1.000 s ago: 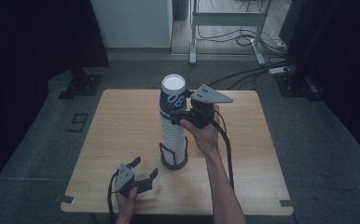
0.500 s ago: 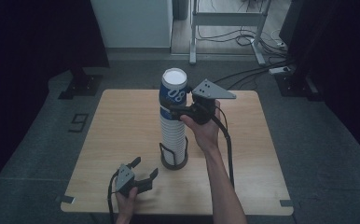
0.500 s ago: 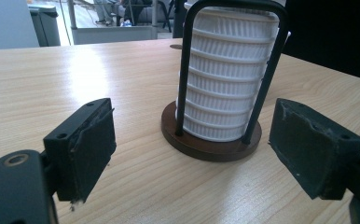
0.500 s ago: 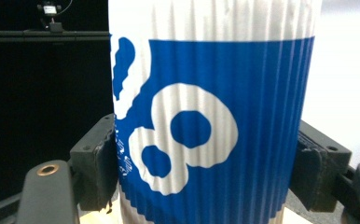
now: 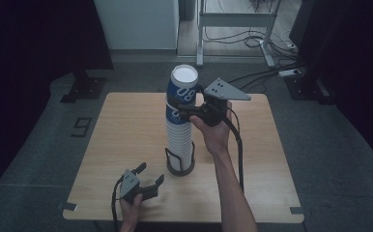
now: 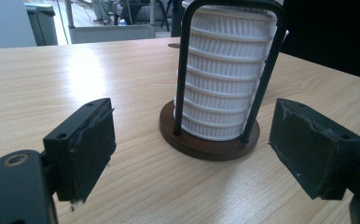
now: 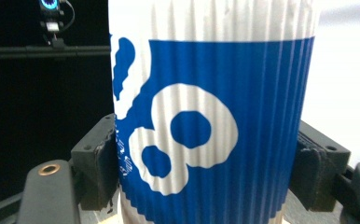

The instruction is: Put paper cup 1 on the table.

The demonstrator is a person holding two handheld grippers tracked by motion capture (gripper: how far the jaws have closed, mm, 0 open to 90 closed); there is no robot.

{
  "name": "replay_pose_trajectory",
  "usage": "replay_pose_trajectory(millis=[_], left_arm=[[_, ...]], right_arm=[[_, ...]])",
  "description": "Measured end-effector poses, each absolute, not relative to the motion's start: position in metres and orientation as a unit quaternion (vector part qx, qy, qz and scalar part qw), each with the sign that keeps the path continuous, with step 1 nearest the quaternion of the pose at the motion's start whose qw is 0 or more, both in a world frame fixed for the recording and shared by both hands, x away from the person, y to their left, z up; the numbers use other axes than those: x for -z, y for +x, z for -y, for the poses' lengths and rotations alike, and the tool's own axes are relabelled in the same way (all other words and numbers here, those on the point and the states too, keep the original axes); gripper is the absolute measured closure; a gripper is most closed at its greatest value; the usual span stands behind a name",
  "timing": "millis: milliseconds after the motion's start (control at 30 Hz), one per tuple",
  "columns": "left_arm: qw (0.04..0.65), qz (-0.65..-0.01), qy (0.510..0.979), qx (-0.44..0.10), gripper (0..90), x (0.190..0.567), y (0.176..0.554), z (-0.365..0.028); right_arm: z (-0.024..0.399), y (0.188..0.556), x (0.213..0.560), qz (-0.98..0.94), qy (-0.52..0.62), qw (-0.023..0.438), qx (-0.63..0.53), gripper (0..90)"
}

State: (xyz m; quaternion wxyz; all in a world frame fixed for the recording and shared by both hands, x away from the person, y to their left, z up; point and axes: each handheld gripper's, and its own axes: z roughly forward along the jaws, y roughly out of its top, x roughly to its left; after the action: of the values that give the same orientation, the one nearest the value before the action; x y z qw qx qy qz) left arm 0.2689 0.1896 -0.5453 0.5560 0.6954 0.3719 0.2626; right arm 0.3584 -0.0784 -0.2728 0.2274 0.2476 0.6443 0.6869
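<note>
A tall stack of ribbed white paper cups (image 5: 179, 142) stands in a black wire holder on a round brown base (image 5: 180, 169) near the table's middle. The top cup (image 5: 182, 89) is blue and white. My right gripper (image 5: 179, 110) holds it from the right; its jaws have just been closing on it, and in the right gripper view both pads (image 7: 104, 165) press the cup's (image 7: 215, 116) sides. My left gripper (image 5: 150, 173) rests by the front edge, open, with nothing between its fingers. In the left gripper view it (image 6: 197, 135) faces the holder base (image 6: 209, 144) and the lower cups (image 6: 225, 79).
The wooden table (image 5: 126, 125) stands on a grey floor. Behind it are a white cabinet (image 5: 136, 24), a metal frame (image 5: 233, 19) and cables. The right gripper's cable (image 5: 237, 145) hangs along the forearm.
The right gripper and the blue-and-white top cup have risen slightly on the stack. The left gripper has stayed where it was.
</note>
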Motion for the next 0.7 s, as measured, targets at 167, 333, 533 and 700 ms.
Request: replay_pose_trajectory(millis=[167,333,533,700], left_arm=[[0.556,-0.374,0.693,-0.264,14.2,0.545,0.269,-0.19],[0.554,-0.374,0.694,-0.268,14.3,0.545,0.268,-0.189],[0.551,-0.371,0.698,-0.266,15.2,0.545,0.269,-0.188],[0.551,-0.371,0.699,-0.265,17.8,0.545,0.269,-0.188]], right_arm=[[0.081,0.355,0.265,-0.638,0.247,0.236,-0.691,22.3],[0.092,0.348,0.259,-0.627,0.247,0.24,-0.699,22.4],[0.111,0.343,0.258,-0.617,0.256,0.245,-0.703,22.3],[0.127,0.337,0.261,-0.612,0.266,0.251,-0.701,22.3]])
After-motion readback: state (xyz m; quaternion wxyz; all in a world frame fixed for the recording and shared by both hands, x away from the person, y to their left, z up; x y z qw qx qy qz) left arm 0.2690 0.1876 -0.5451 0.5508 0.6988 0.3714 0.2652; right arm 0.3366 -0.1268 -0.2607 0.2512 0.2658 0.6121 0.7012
